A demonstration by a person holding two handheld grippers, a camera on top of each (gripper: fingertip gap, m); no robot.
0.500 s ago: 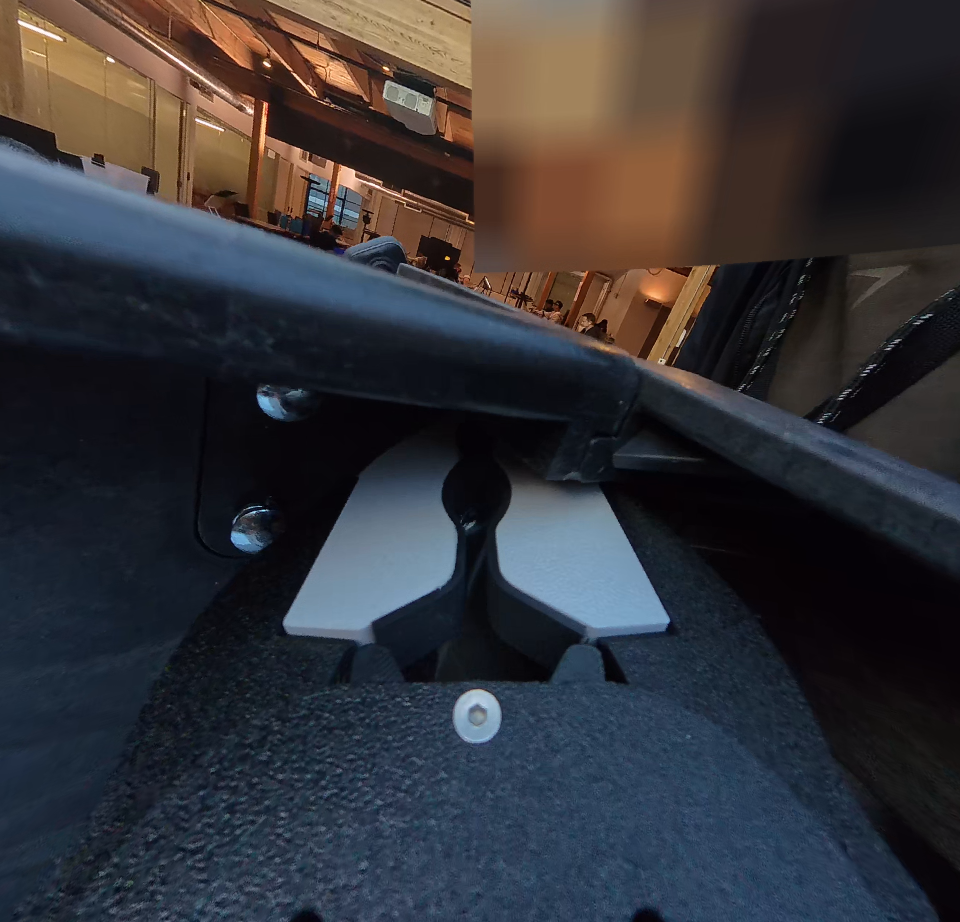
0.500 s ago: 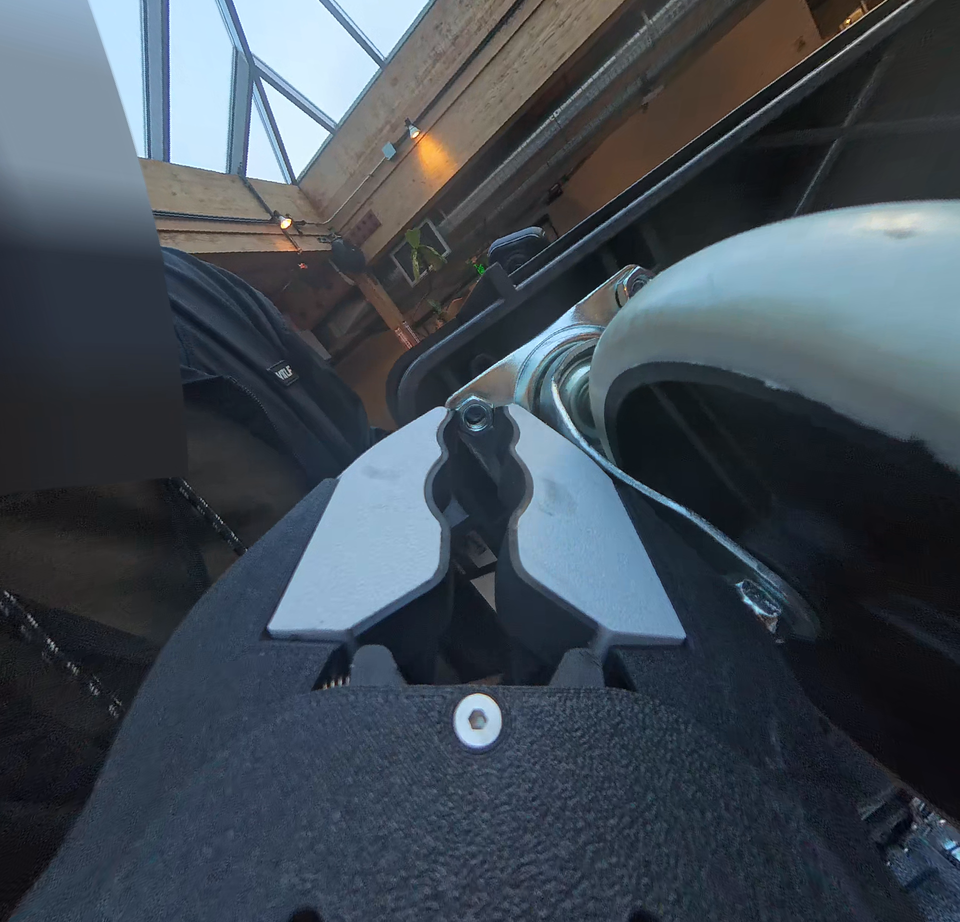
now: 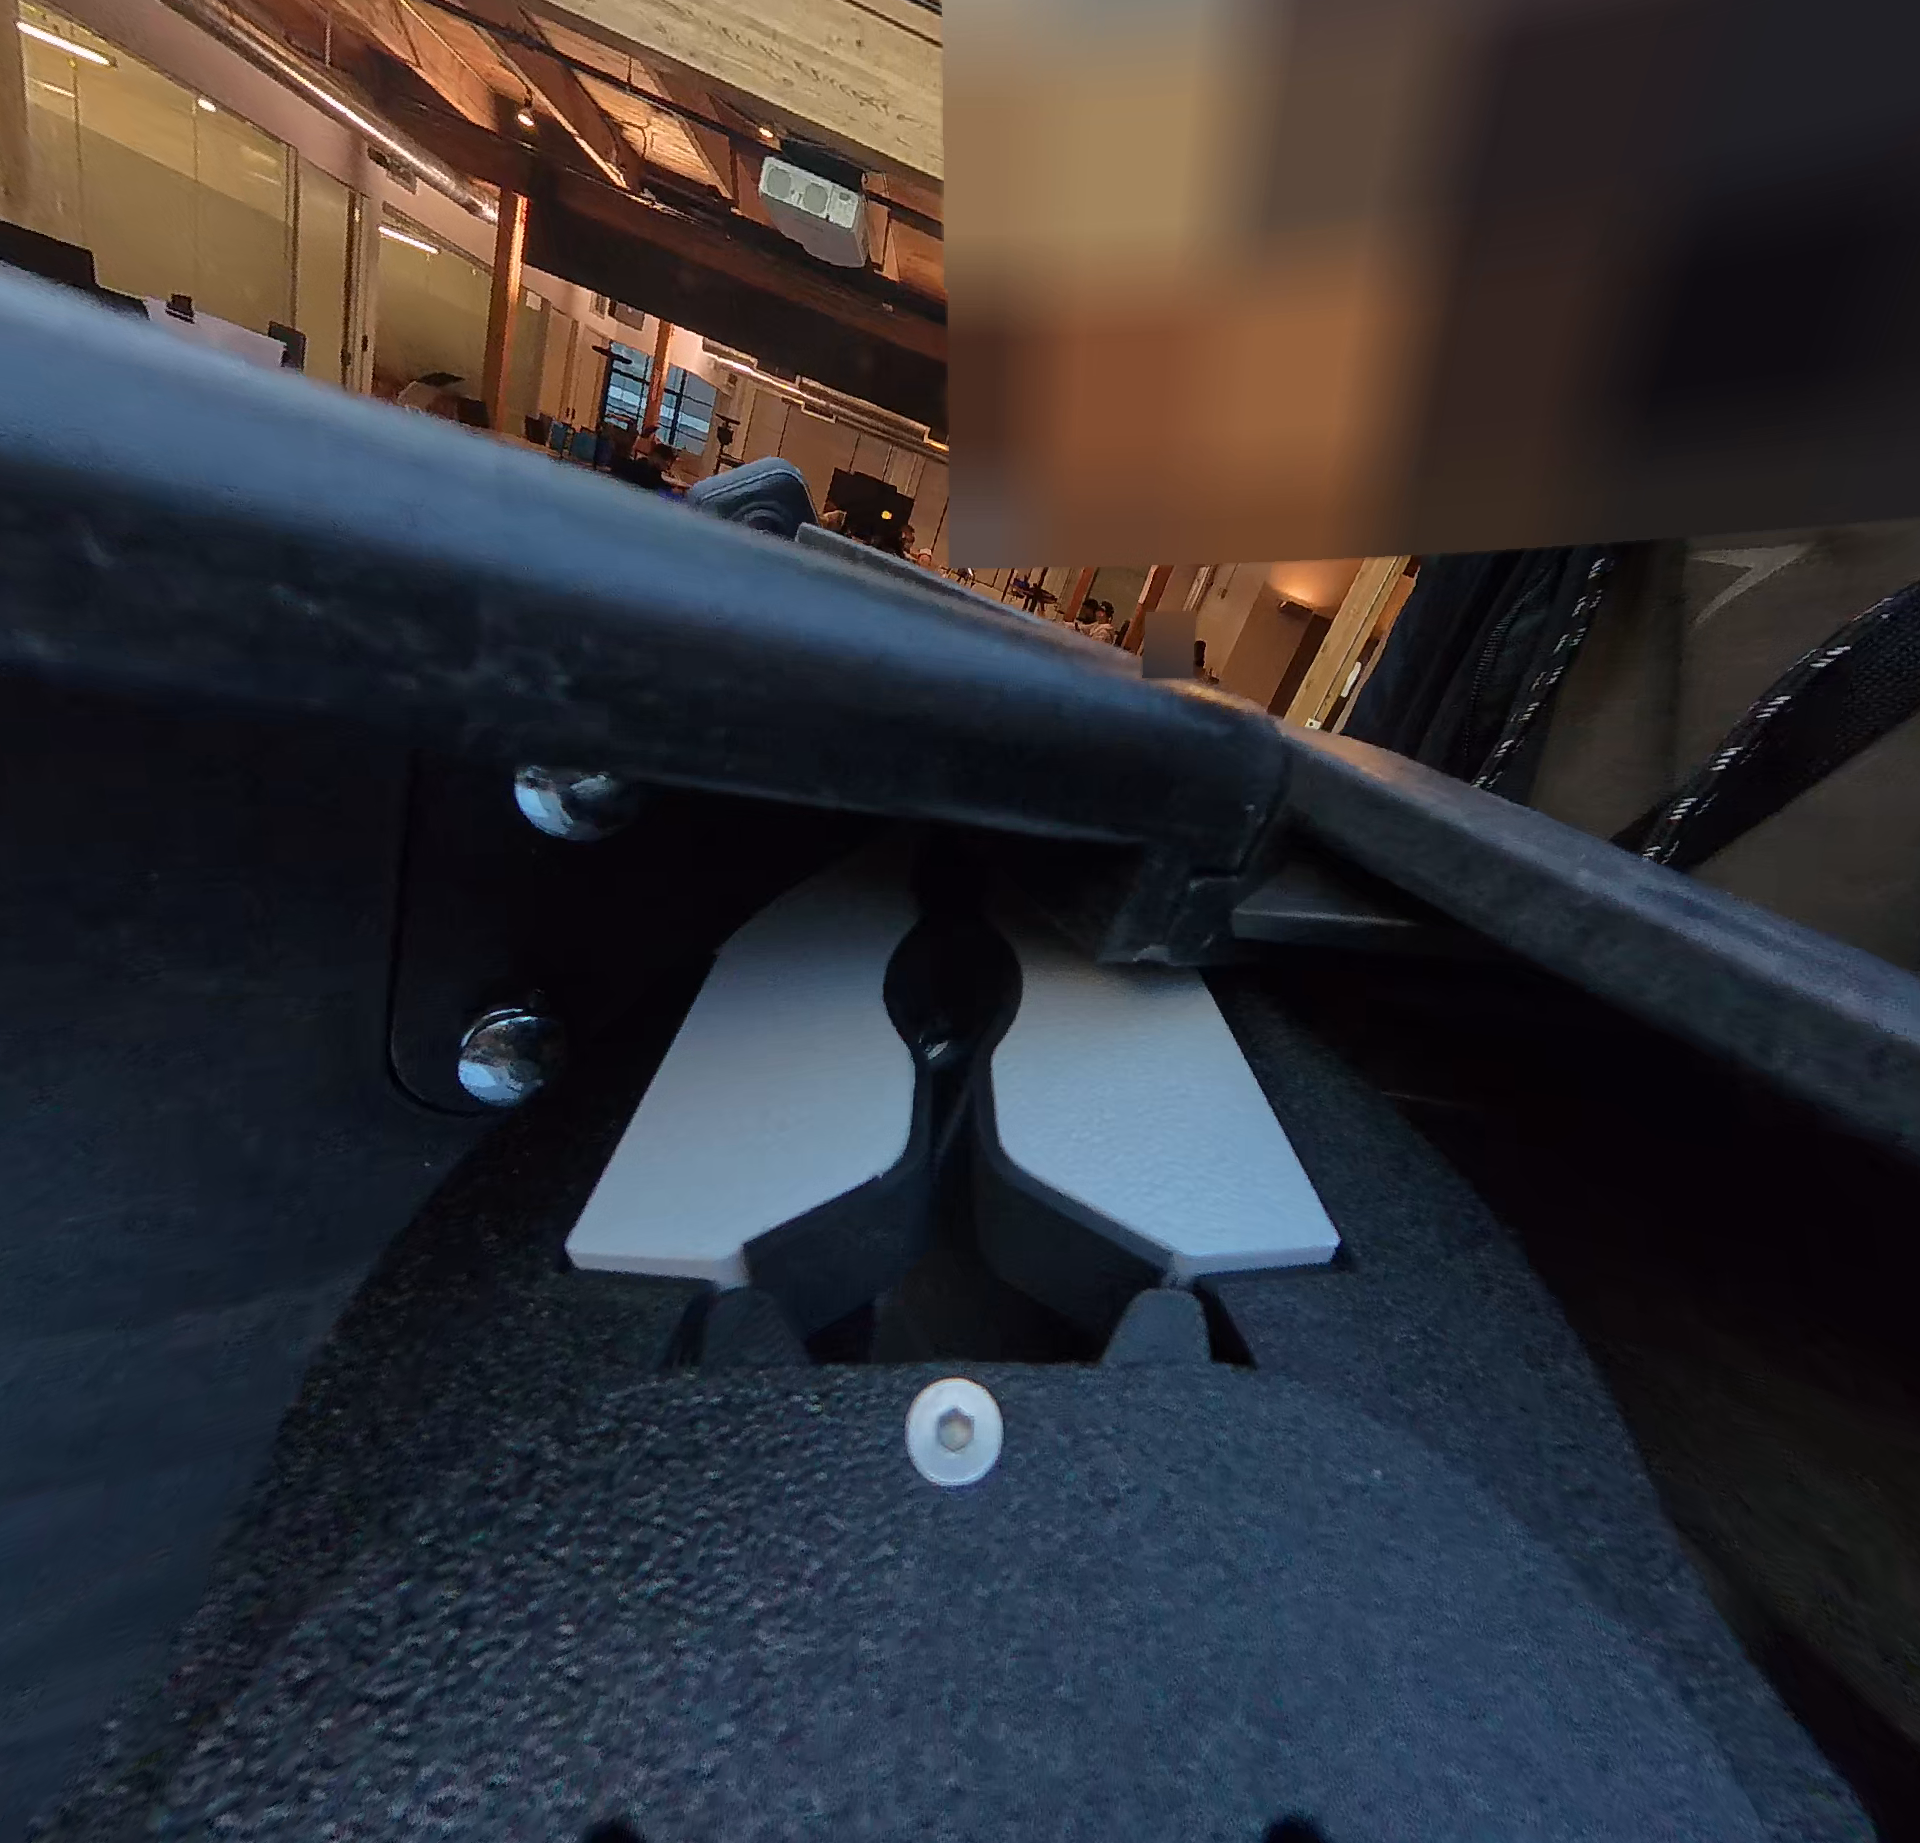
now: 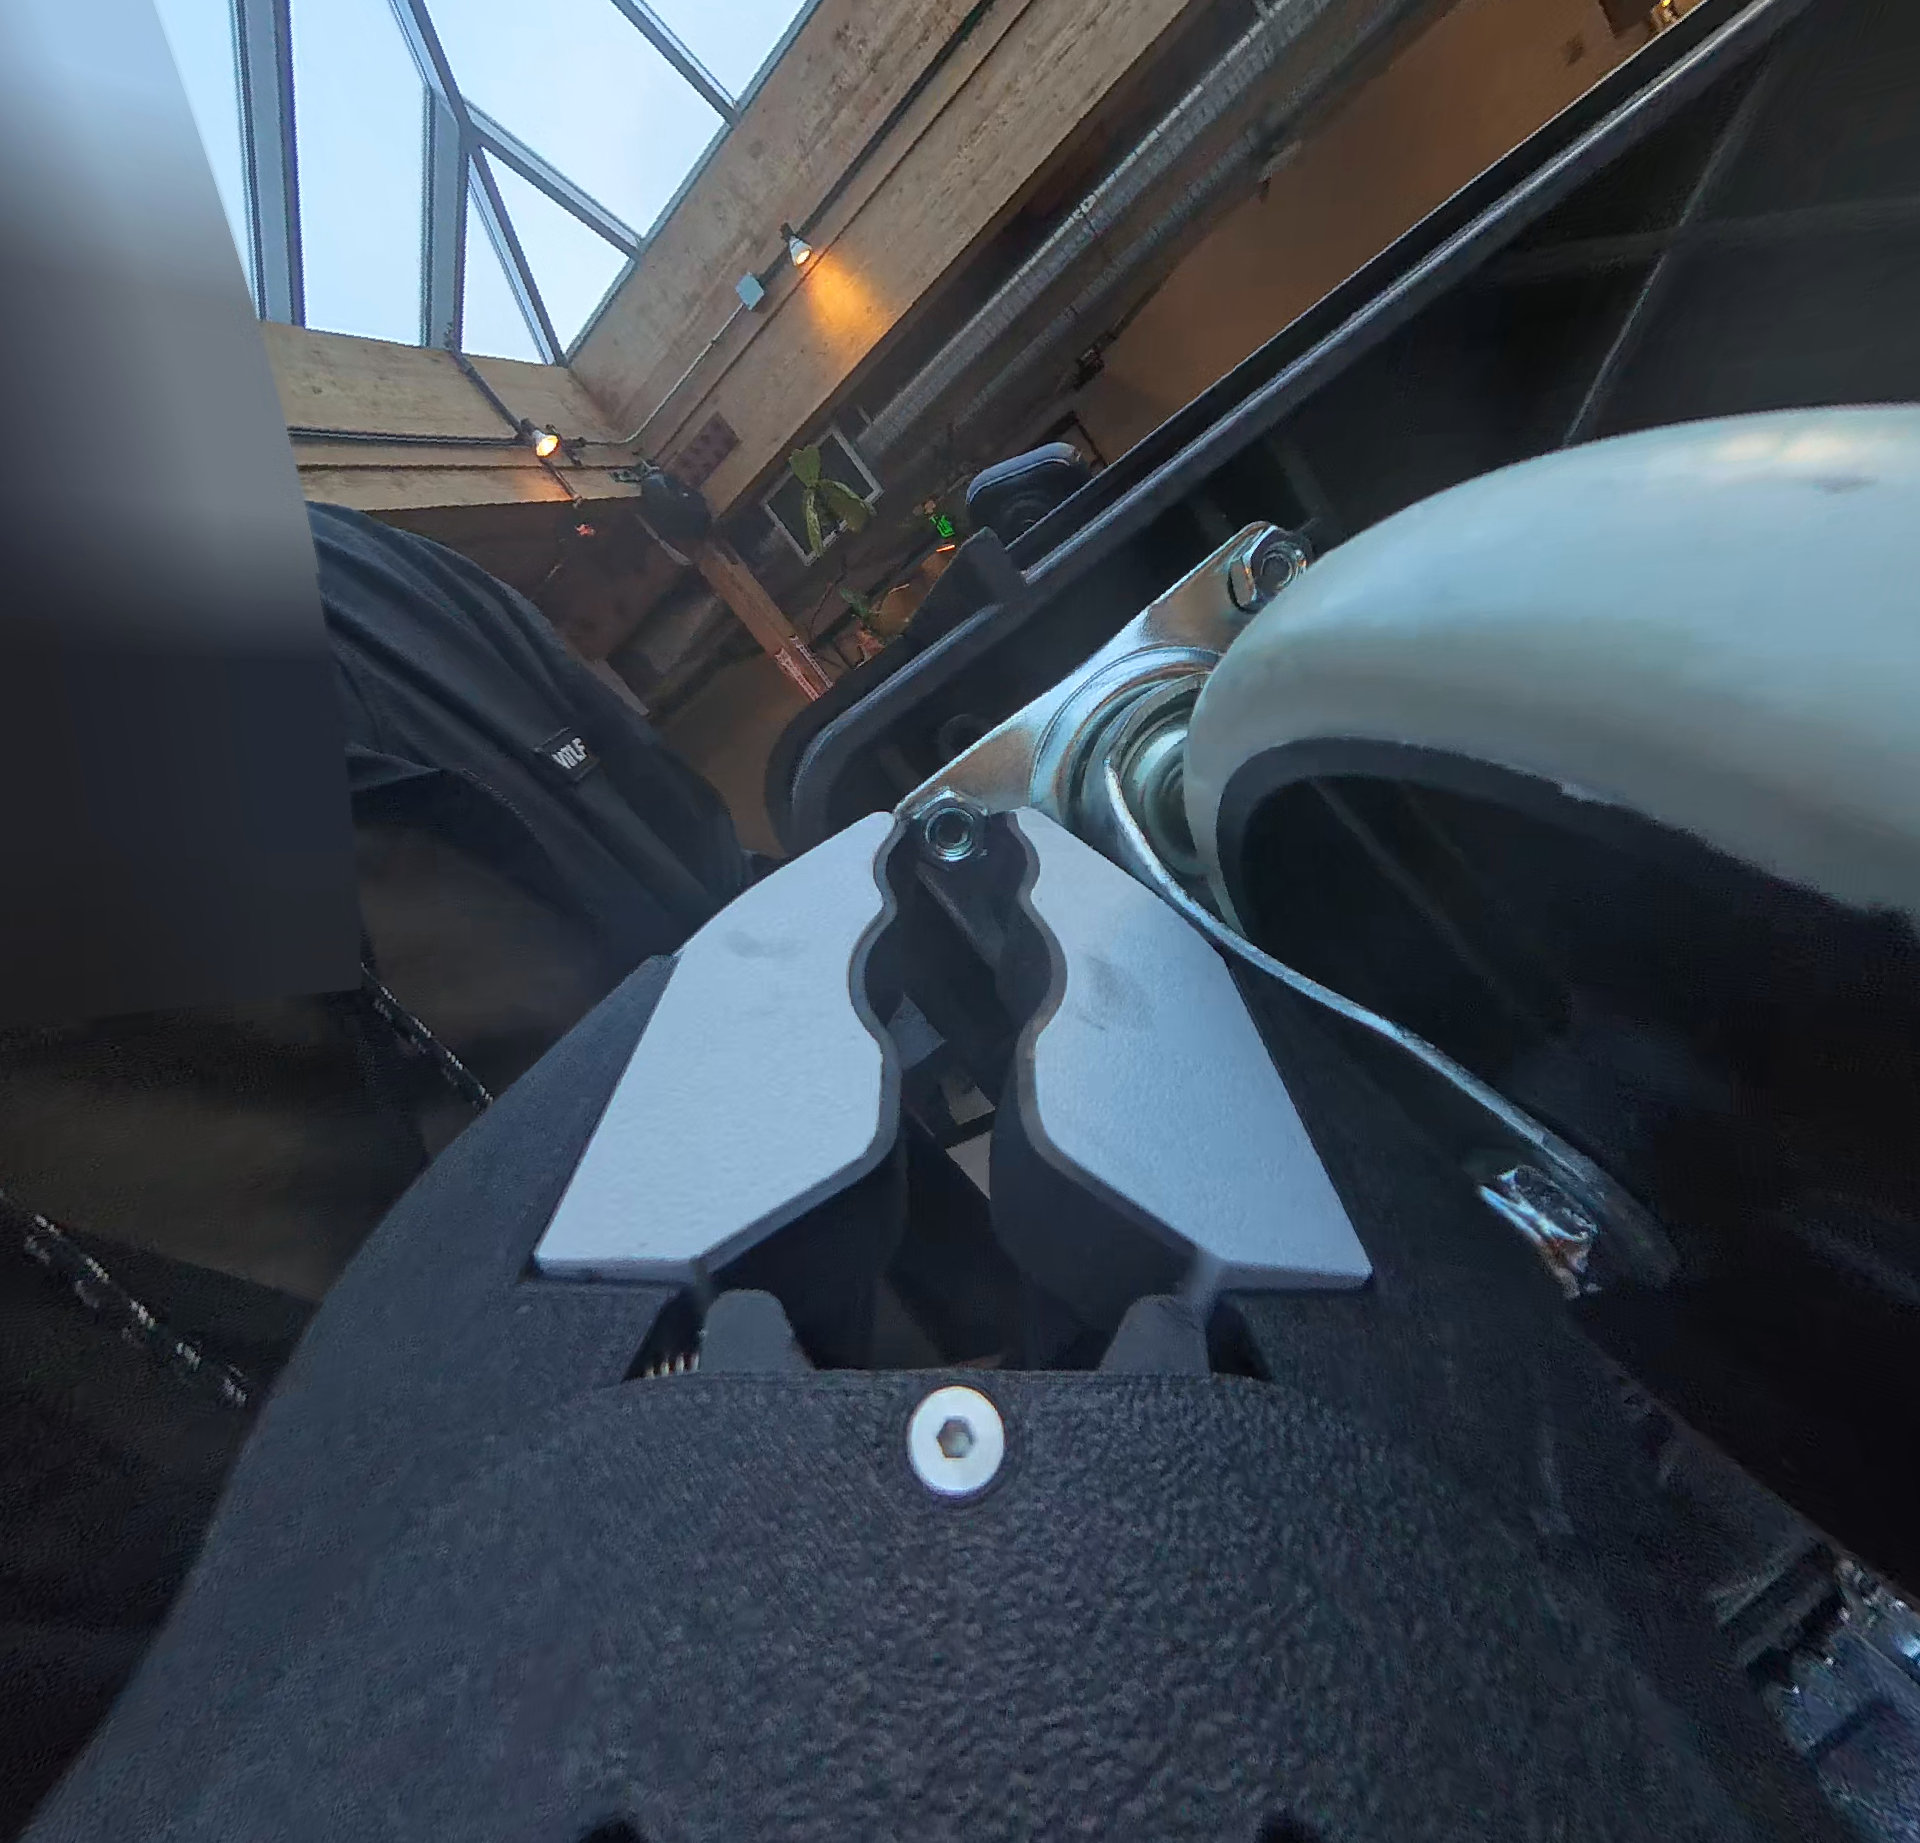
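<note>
Left wrist view: the left tool [image 3: 951, 920] is tucked under the thick black rim [image 3: 582, 640] of a dark moulded body, probably an upturned plastic cart or case. Its two white-faced fingers [image 3: 769, 1097] stand almost together, with only a narrow dark slot between them, and nothing is caught in that slot. The tips run into shadow beneath the rim, so whether they touch it cannot be told. Just to the left, two bright bolt heads [image 3: 566, 801] sit on a dark plate fixed to the wall of that body. Above the rim a timber ceiling and a far office floor show, and at the right edge a person's dark jacket with a speckled cord [image 3: 1766, 713].

Right wrist view: the right tool [image 4: 956, 863] points up at a swivel caster — its grey wheel [image 4: 1579, 630] fills the right side, carried in a zinc-plated fork [image 4: 1081, 723]. The fingers are slightly apart, and their tips flank a small hex nut [image 4: 951, 832] on the corner of the caster's mounting plate; contact with it is not clear, and they do not look clamped on it. A second nut [image 4: 1262, 569] sits at the plate's far corner. A skylight shows above, and a dark sleeve [image 4: 499, 713] lies at the left.

Nothing visibly held by either tool — no step shows as completed or begun.
</note>
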